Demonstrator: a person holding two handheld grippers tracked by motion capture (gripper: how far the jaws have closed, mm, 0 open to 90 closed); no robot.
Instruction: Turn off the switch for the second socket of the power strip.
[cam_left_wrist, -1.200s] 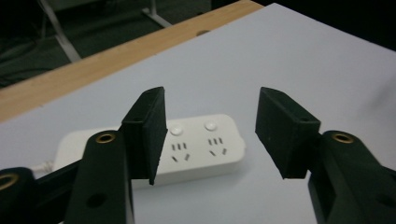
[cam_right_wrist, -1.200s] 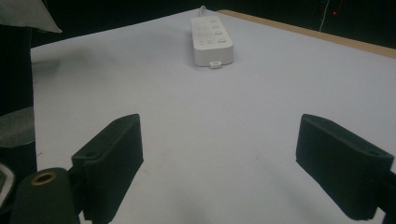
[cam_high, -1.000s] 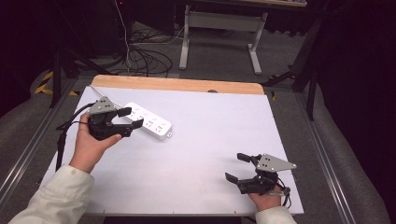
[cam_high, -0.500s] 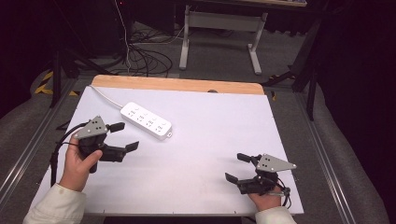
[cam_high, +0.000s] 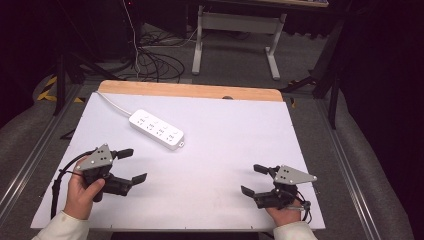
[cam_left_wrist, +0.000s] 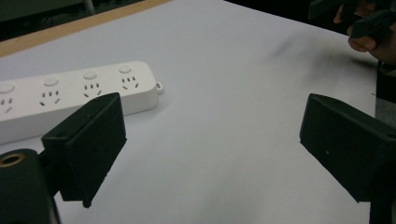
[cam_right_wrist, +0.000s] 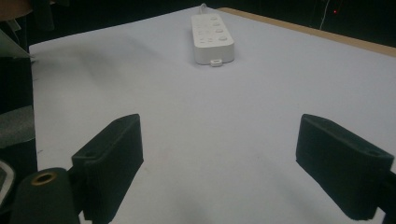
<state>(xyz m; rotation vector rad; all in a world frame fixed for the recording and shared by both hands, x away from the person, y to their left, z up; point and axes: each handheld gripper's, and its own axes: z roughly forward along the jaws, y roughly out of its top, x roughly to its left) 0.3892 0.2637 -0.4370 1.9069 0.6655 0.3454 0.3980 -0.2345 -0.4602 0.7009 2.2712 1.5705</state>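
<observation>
One strip: the white power strip lies flat in the upper left of the high view, slanting down toward the centre, sockets up, with nothing holding it.
Its cord: the white cable leaves the strip's upper end and runs to the wooden edge at the top of the table.
Your left gripper: the left gripper sits at lower left of the high view, below the strip and apart from it; its jaws have just been opening and now stand wide with nothing between them.
Left gripper view: the strip fills the upper left, just past the left jaw and clear of it.
Your right gripper: the right gripper rests at lower right of the high view, well apart from the strip, jaws spread wide over bare sheet.
Right gripper view: the strip lies far off at top centre, end-on.
Surface: the white sheet covers the table under everything.
</observation>
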